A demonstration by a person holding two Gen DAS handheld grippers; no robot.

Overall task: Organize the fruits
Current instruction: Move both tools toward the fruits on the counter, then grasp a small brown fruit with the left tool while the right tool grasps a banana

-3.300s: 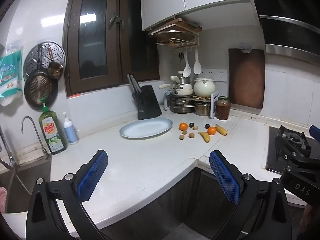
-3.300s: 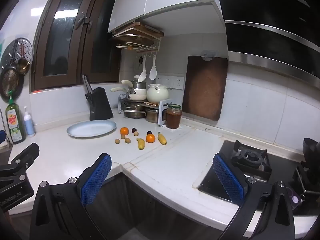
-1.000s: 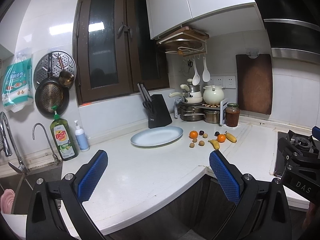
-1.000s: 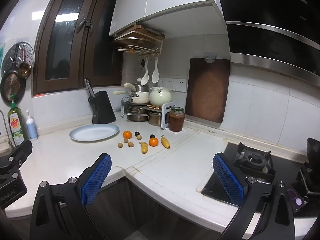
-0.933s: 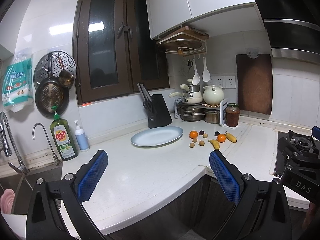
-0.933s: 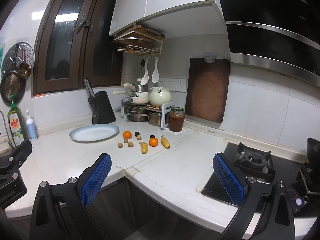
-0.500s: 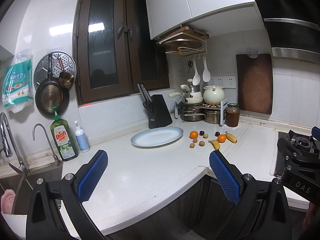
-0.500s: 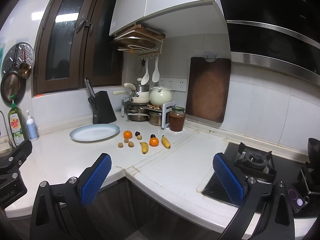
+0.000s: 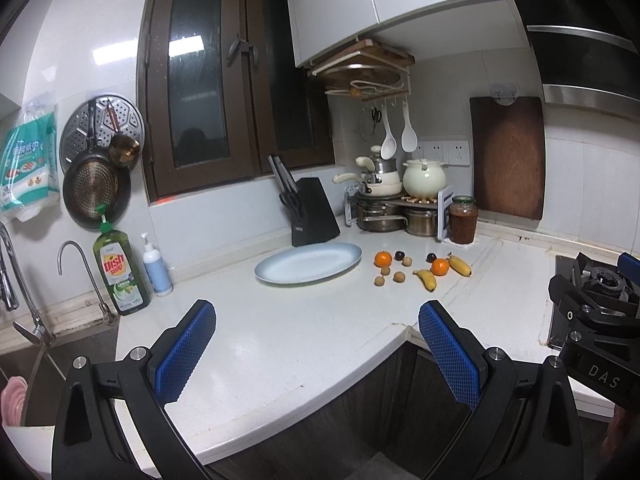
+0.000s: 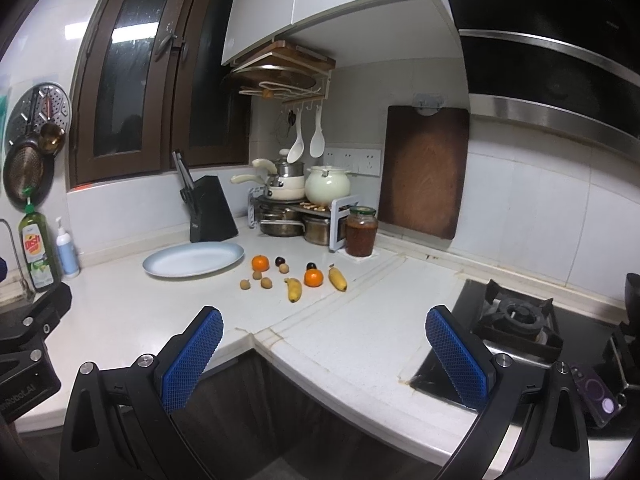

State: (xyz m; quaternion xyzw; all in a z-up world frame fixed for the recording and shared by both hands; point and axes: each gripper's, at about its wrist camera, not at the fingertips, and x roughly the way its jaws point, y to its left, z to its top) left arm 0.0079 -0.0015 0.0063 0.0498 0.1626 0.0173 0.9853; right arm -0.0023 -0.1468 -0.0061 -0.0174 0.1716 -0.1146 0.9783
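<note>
Fruit lies loose on the white counter far ahead: two oranges (image 9: 383,258) (image 9: 439,267), two bananas (image 9: 425,279) (image 9: 459,265), two dark plums (image 9: 399,255) and several small brown fruits (image 9: 398,277). An empty pale blue oval plate (image 9: 308,262) sits left of them. The same oranges (image 10: 260,263) (image 10: 313,278), bananas (image 10: 294,289) (image 10: 337,277) and plate (image 10: 194,259) show in the right wrist view. My left gripper (image 9: 316,350) is open and empty, well short of the fruit. My right gripper (image 10: 324,356) is open and empty, over the counter's front edge.
A black knife block (image 9: 312,218), stacked pots (image 9: 384,208) and a brown jar (image 9: 463,220) stand behind the fruit. A gas stove (image 10: 516,324) is at the right. Dish soap (image 9: 118,272), a tap and a sink are at the left.
Both views have shifted only slightly over the last second. Compared with 3.3 s ago the left gripper has tilted up a little. Both grippers stay open.
</note>
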